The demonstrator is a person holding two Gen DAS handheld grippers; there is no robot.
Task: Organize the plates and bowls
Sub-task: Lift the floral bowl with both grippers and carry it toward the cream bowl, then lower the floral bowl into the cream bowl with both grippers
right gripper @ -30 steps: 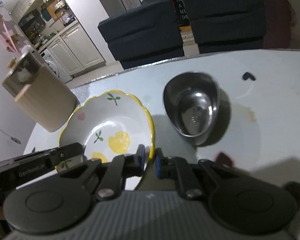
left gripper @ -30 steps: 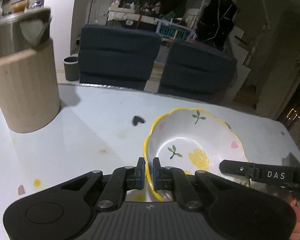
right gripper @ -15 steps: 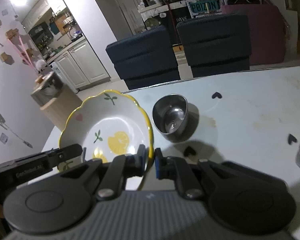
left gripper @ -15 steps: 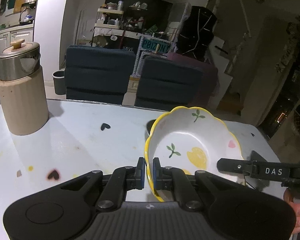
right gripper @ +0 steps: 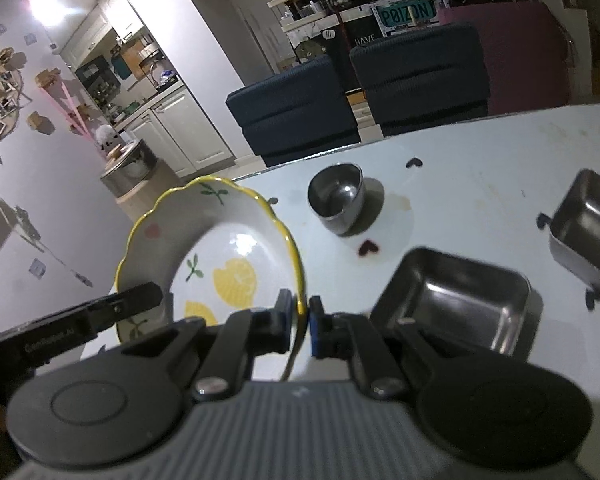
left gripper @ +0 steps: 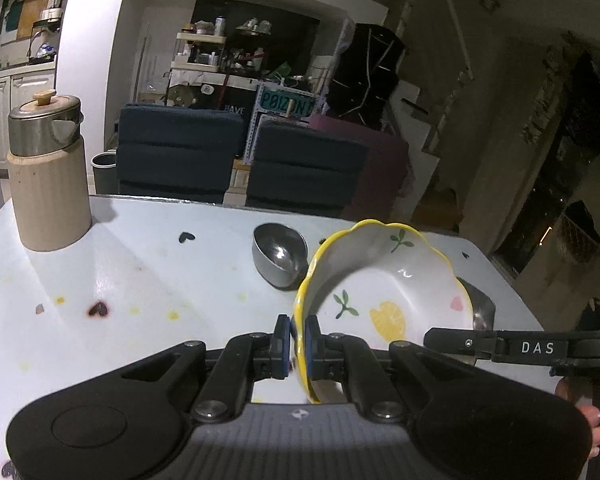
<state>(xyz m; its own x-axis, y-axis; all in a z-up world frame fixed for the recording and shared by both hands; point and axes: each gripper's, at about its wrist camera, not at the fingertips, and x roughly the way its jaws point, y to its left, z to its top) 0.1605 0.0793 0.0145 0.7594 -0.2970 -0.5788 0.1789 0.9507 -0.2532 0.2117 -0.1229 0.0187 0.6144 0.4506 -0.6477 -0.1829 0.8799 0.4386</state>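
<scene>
I have the white table (left gripper: pixel 148 264) spread out ahead of both sets of fingers, with two dark chairs (left gripper: pixel 180 160) past its far edge. Off to the left of my left fingers, well apart from them, stands a beige canister (left gripper: pixel 48 188) with a metal lid. Held clear of the table between my two tools is the scalloped bowl (left gripper: pixel 384 280) with its yellow rim and lemon print. My left gripper (left gripper: pixel 297 346) pinches the bowl's left rim, a pad on each side of the edge, and my right gripper (right gripper: pixel 300 320) pinches the opposite rim the same way. Just right of my right fingers sits a square steel tray (right gripper: pixel 456 300), with a second steel tray (right gripper: pixel 588 224) further right. Ahead of both fingers, beyond the bowl, rests a small steel bowl (right gripper: pixel 336 196).
</scene>
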